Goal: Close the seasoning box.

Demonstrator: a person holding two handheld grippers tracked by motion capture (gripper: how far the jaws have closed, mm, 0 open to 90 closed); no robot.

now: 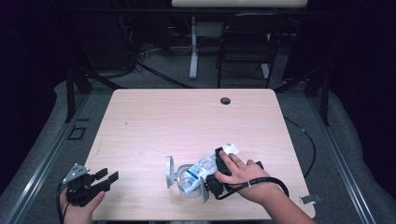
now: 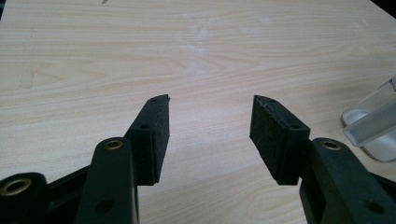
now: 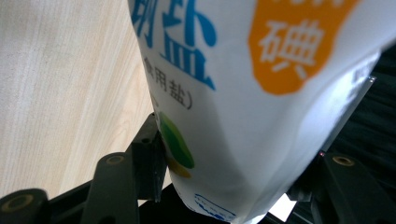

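A white salt bag with blue print lies slanted near the table's front edge, its lower end over a clear plastic container. My right gripper is shut on the salt bag, with a hand on top of it. In the right gripper view the bag sits pinched between the two black jaws of the right gripper. A round clear lid stands on edge left of the container. My left gripper hovers at the table's front left corner, open and holding nothing. In the left gripper view the open left gripper faces bare wood, the container at the right edge.
The light wooden table has a cable hole near its far edge. A small metal piece lies at the front right corner. A dark chair and a desk leg stand beyond the table.
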